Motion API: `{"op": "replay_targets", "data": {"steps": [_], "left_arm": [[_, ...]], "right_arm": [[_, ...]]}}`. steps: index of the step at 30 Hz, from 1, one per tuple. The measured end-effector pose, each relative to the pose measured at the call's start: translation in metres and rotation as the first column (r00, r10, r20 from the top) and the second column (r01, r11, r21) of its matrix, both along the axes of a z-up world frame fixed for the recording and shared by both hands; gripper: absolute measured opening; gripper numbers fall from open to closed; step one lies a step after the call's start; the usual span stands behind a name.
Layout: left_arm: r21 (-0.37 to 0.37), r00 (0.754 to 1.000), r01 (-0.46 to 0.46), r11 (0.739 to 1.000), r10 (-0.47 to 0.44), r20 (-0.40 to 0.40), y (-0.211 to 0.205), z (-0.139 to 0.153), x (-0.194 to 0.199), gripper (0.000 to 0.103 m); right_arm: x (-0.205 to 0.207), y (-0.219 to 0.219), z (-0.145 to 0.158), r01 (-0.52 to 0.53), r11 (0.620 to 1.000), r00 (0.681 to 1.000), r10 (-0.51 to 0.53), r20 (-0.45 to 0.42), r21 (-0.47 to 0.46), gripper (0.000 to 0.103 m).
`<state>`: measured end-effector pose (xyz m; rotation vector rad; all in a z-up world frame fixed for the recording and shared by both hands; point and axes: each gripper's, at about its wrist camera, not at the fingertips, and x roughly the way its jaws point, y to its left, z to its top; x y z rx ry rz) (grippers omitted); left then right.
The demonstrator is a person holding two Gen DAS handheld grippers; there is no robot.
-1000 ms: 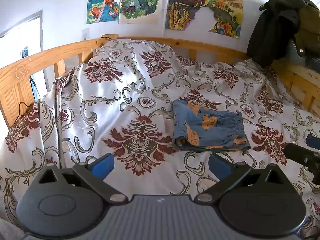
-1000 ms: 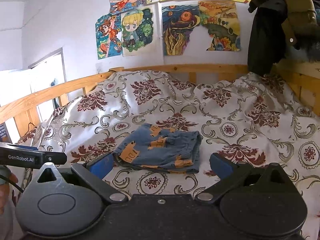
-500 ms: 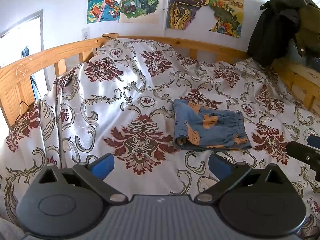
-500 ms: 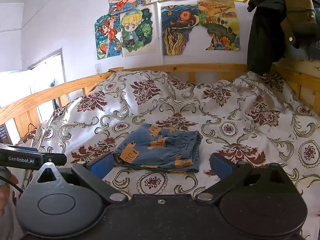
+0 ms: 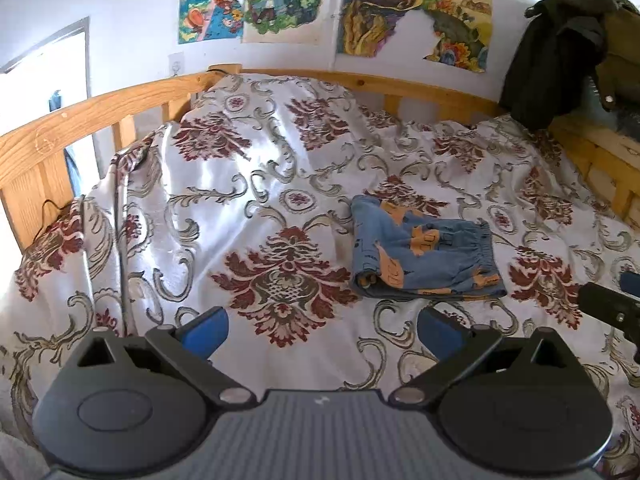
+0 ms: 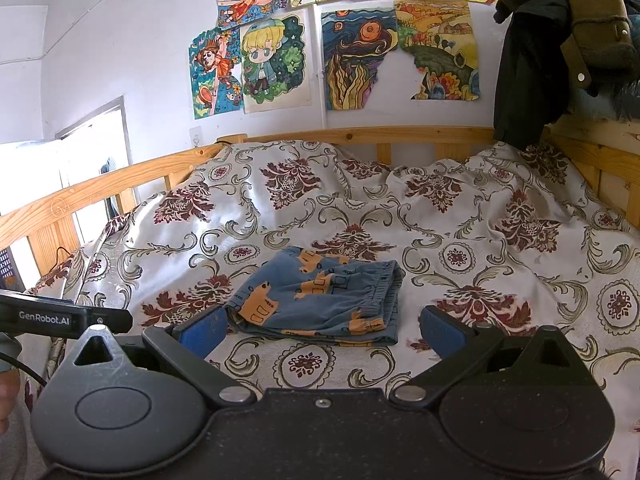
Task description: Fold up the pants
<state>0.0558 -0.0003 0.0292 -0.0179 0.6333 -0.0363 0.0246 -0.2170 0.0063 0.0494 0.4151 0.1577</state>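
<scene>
The blue pants (image 5: 422, 258) with orange prints lie folded into a small flat rectangle on the patterned bedspread (image 5: 260, 208). They also show in the right wrist view (image 6: 320, 298). My left gripper (image 5: 322, 326) is open and empty, held above the bedspread to the near left of the pants. My right gripper (image 6: 320, 330) is open and empty, just in front of the pants, with its left fingertip (image 6: 204, 330) close to their near left corner. The right gripper's body shows at the right edge of the left wrist view (image 5: 612, 308).
A wooden bed rail (image 6: 360, 136) runs along the back and left sides. Dark jackets (image 6: 560, 40) hang at the back right corner. Drawings (image 6: 340, 52) cover the wall. The left gripper's body (image 6: 60, 318) sits at the left edge of the right wrist view.
Both grippers have drawn back slightly from the pants. The pants have not moved.
</scene>
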Motion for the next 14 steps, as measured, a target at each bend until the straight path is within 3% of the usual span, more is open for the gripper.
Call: {"op": "replay_targets", "data": {"steps": [9,14], "left_arm": [[-0.054,0.999,-0.003,0.999,0.001,-0.034,0.007,-0.0015,0.003,0.103],[-0.034,1.0,0.004,0.999,-0.005,-0.025,0.005,-0.0016,0.002,0.103]], "right_arm": [[0.0,0.0006,0.0,0.001,1.0,1.0,-0.001,-0.001,0.0,0.102],[0.0,0.0011,-0.0003,0.001,1.0,1.0,-0.001,-0.002,0.001,0.102]]}}
